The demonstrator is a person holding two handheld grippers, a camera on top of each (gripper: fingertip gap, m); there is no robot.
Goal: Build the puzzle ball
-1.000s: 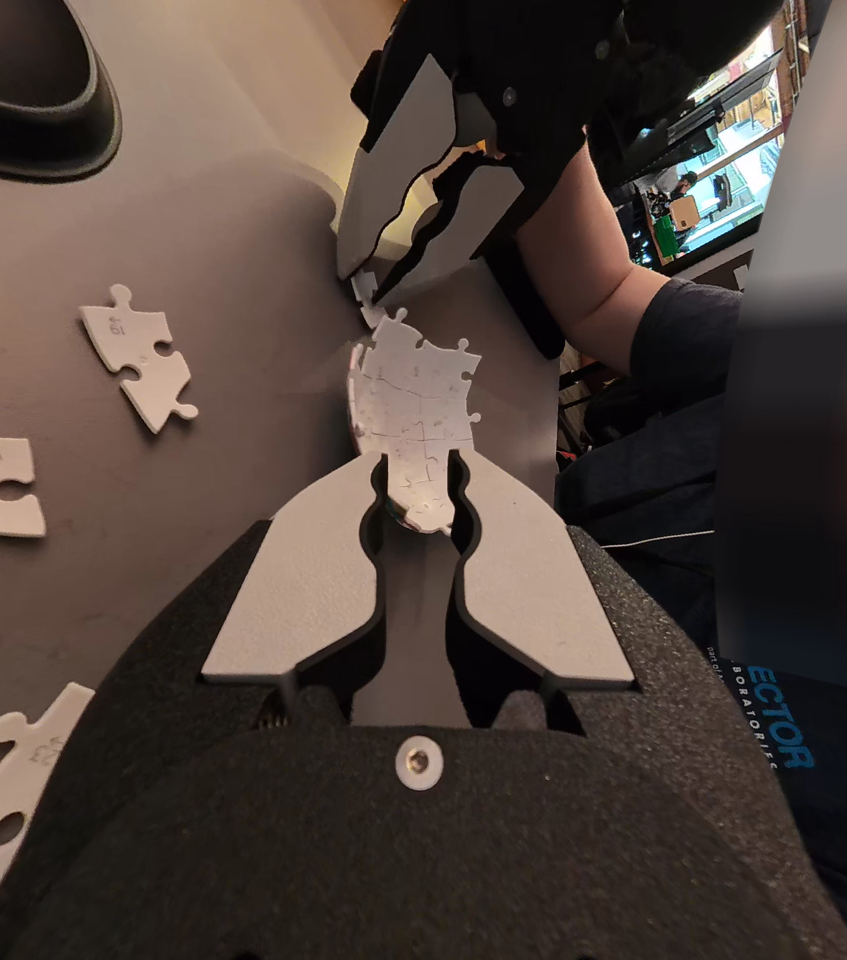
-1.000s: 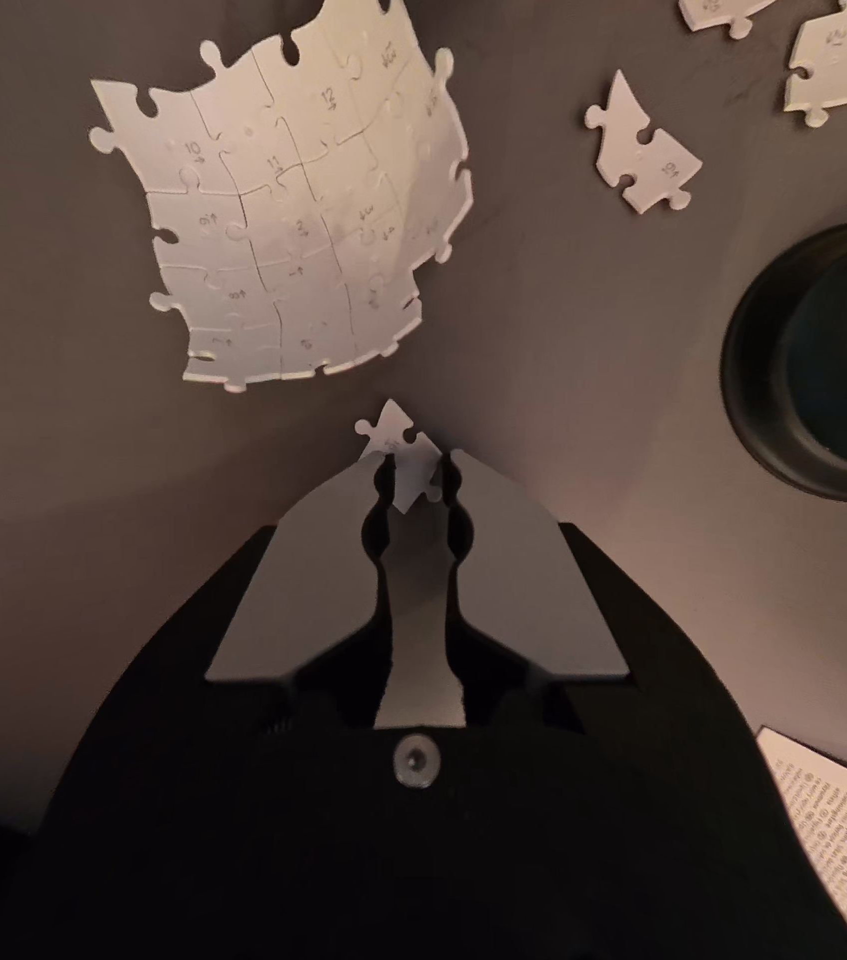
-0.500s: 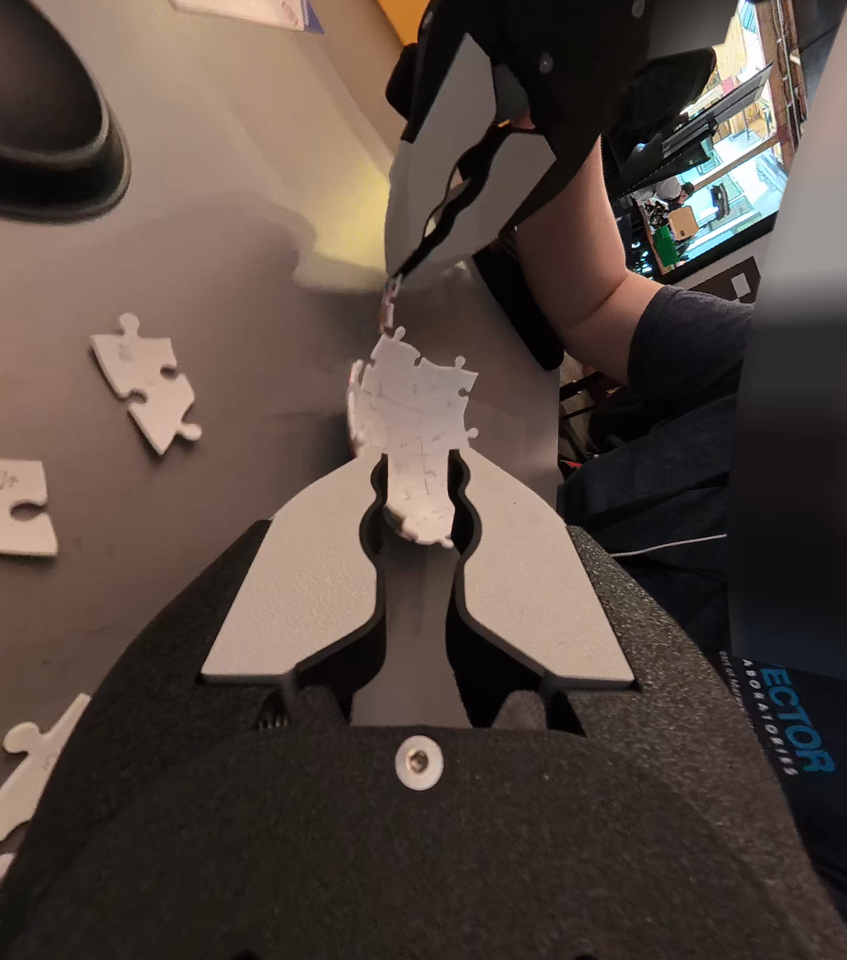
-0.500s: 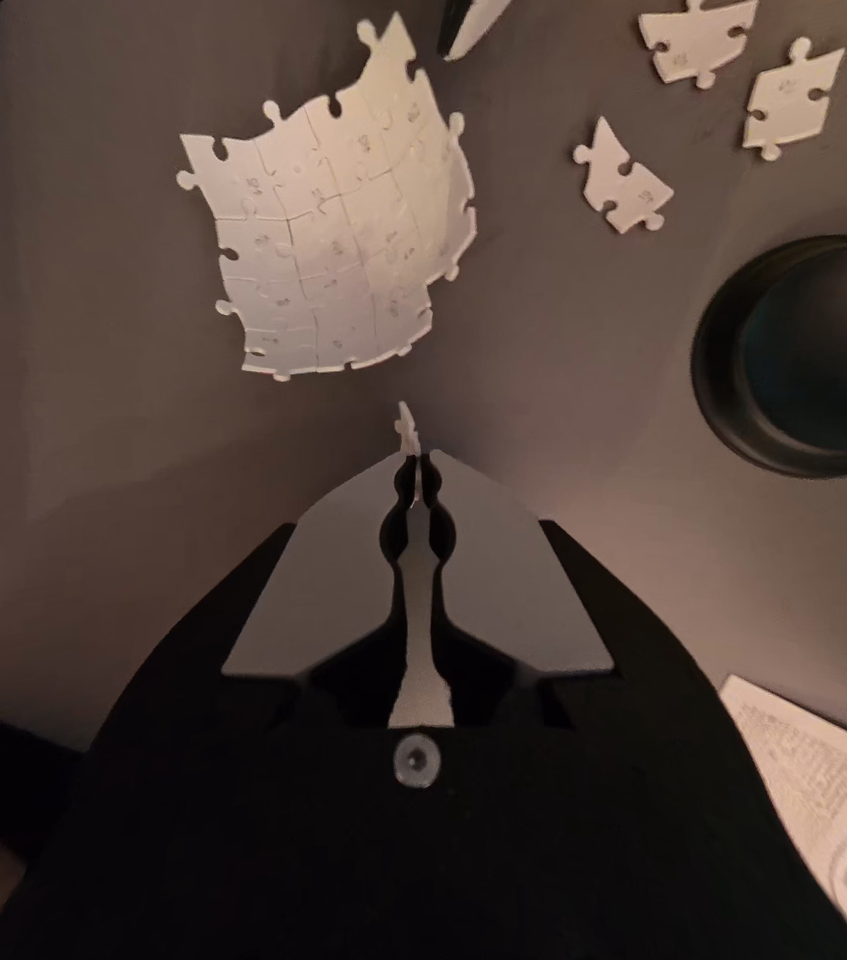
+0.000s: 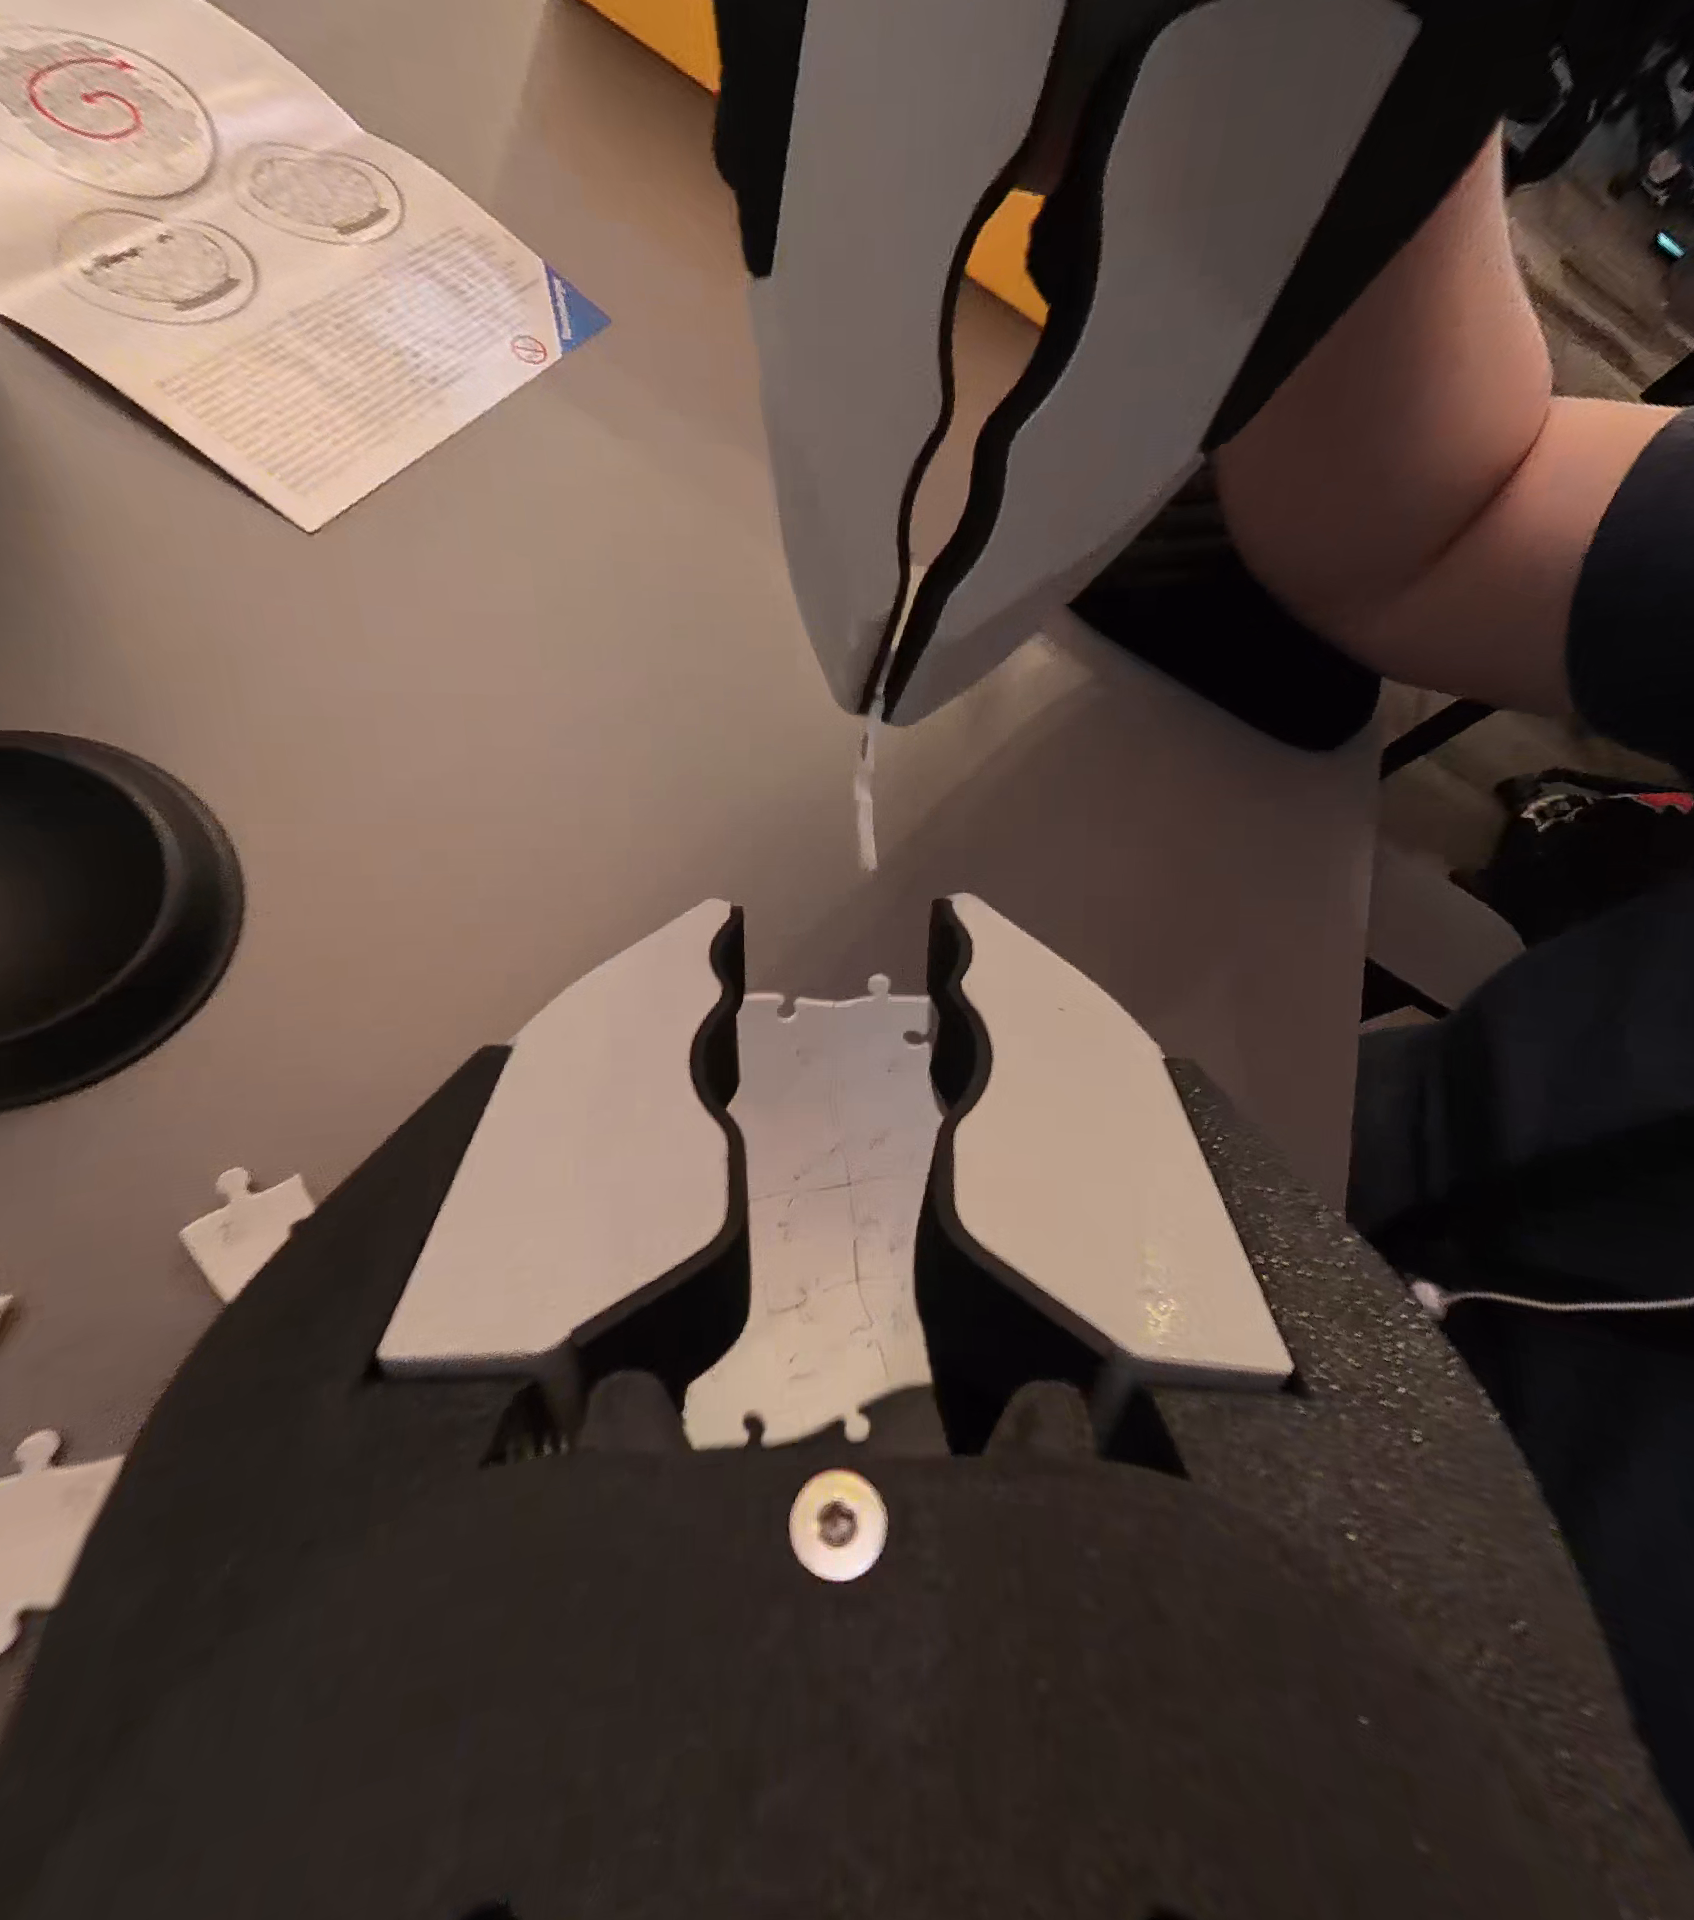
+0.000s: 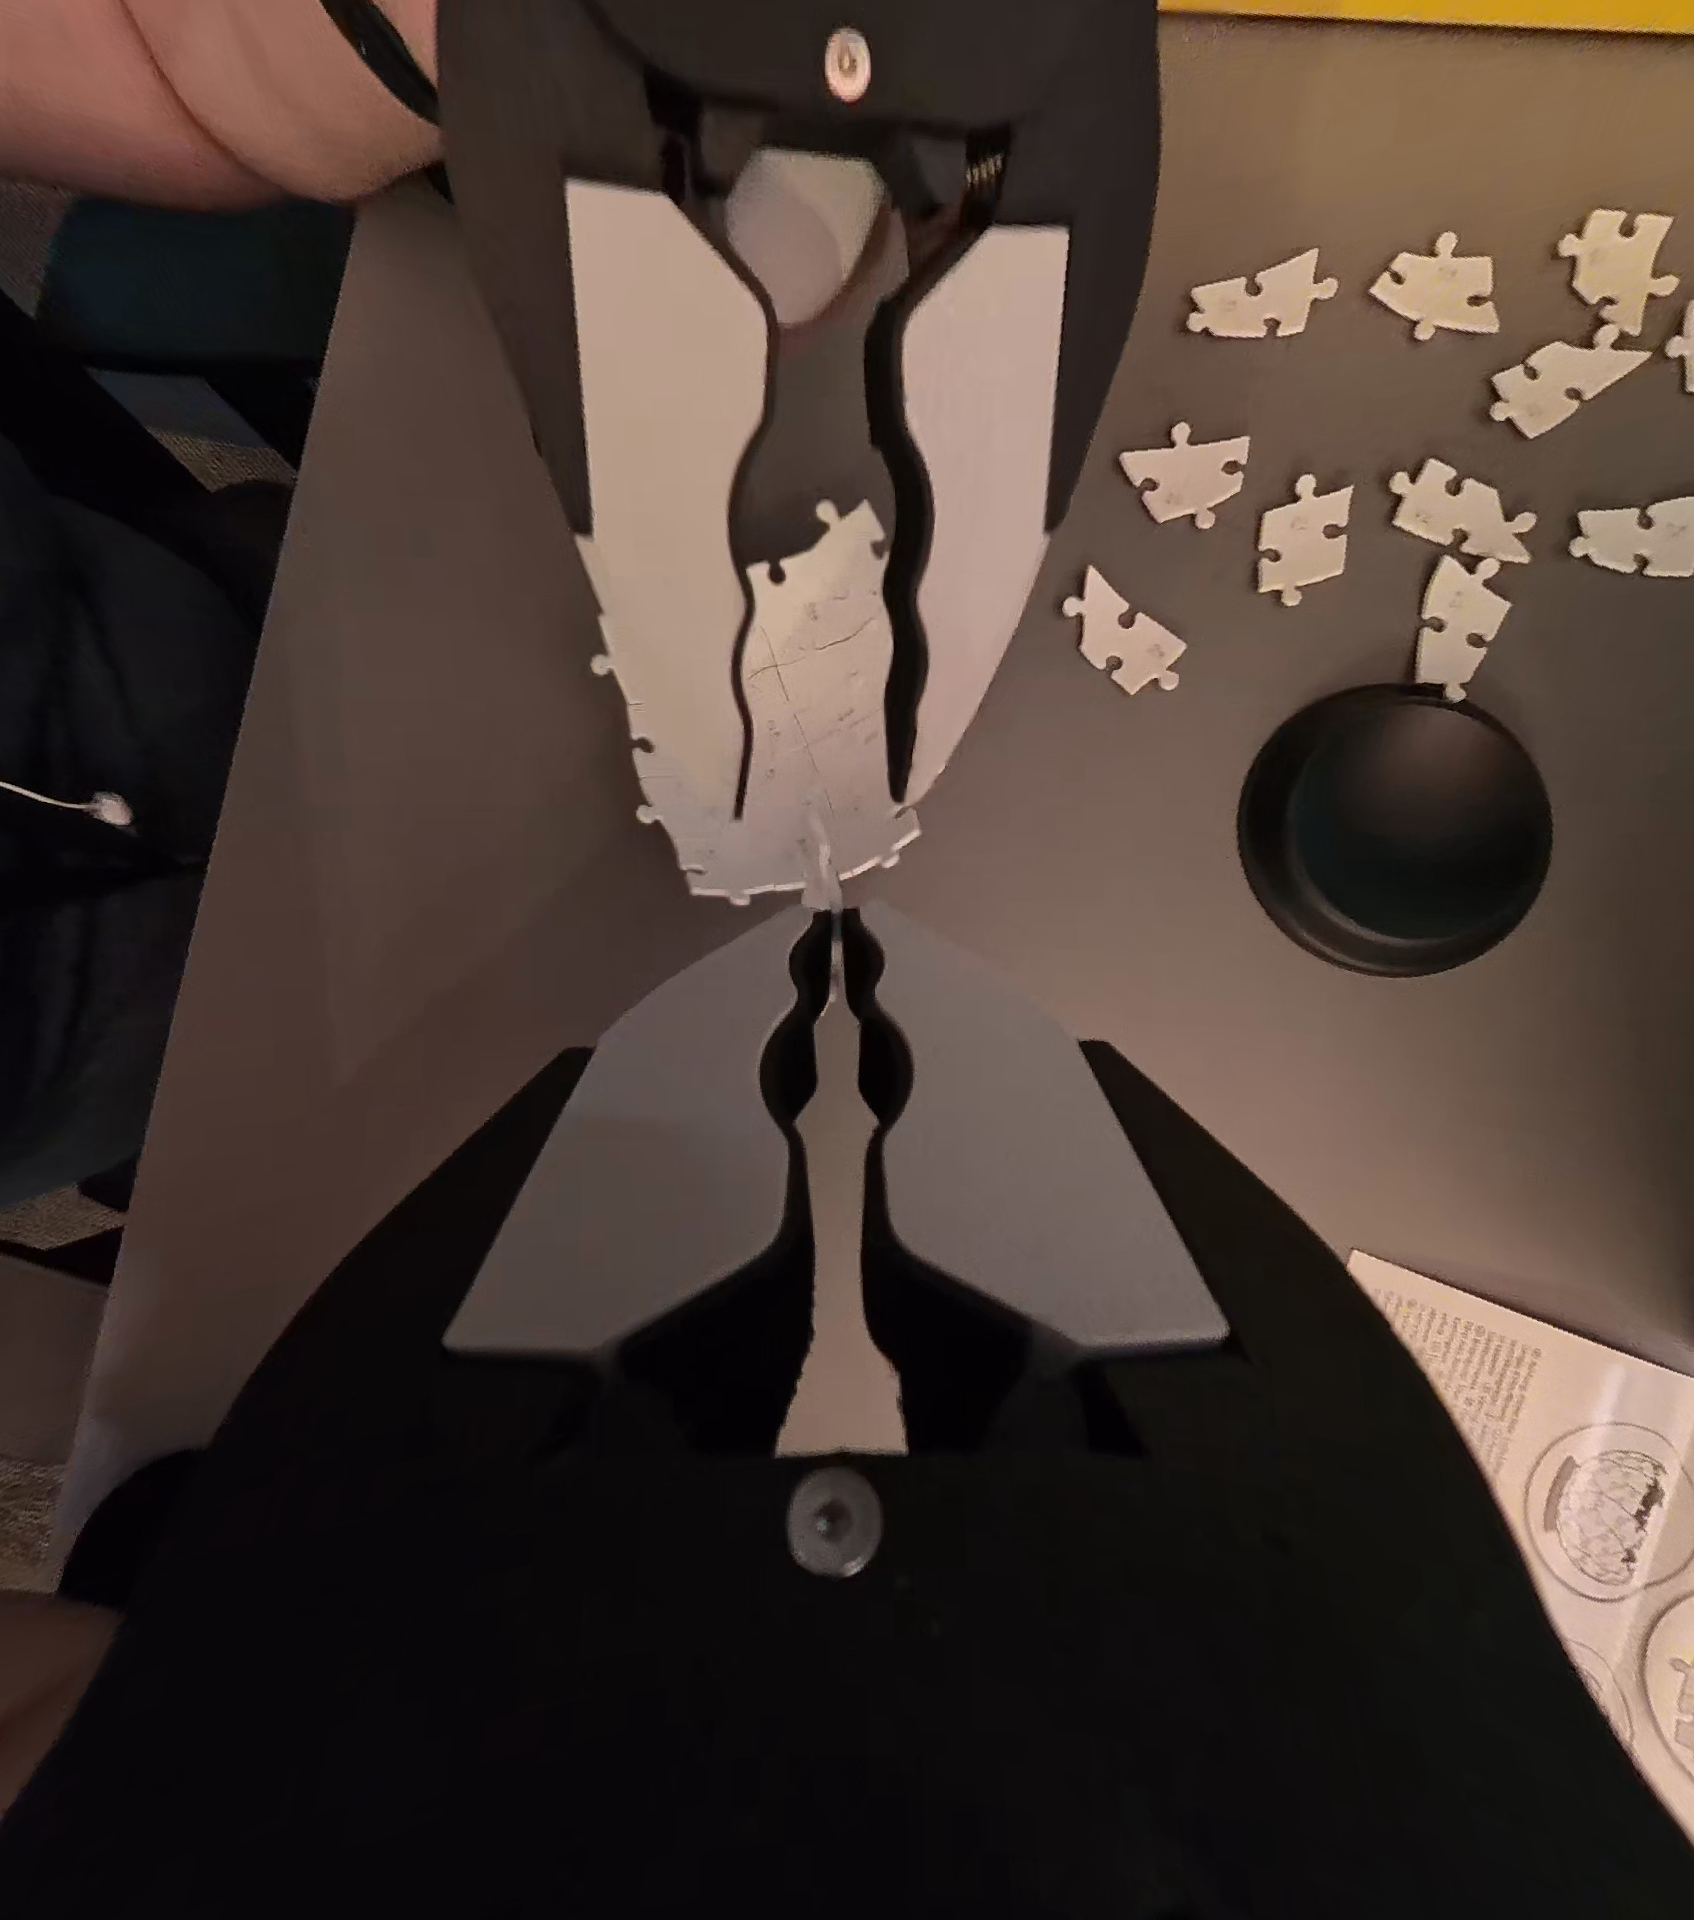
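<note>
The right tongs (image 6: 835, 920) were closed almost fully, pinching a single puzzle piece (image 6: 819, 862) edge-on so that only its thin white rim showed past the tips. Facing them, the left tongs (image 5: 835, 914) stood well apart at the jaws, gripping nothing; the assembled curved panel (image 5: 838, 1174) lay beneath and between the fingers, seemingly lying loose rather than clamped, though whether it rested on the bench (image 5: 469, 665) or against the tongs' body I could not tell. In the right wrist view the held piece met or overlapped the panel's near edge; actual contact was not clear.

Beyond them, loose pieces (image 6: 1466, 416) were scattered on the bench, well apart from the panel, with a black ring stand (image 6: 1394, 826) beside them and a printed instruction sheet (image 5: 230, 249) farther off. A person's forearm (image 5: 1394, 520) came in behind the right tongs.

The step in hand was probably seating this piece into the panel's border. The risks, as I judged them: with the left tongs slack, the panel could slide or tip away under the push; the piece, held by a thin edge, could twist in the grip and miss its notch; and pressure on the curved sheet could pop joined pieces apart.
</note>
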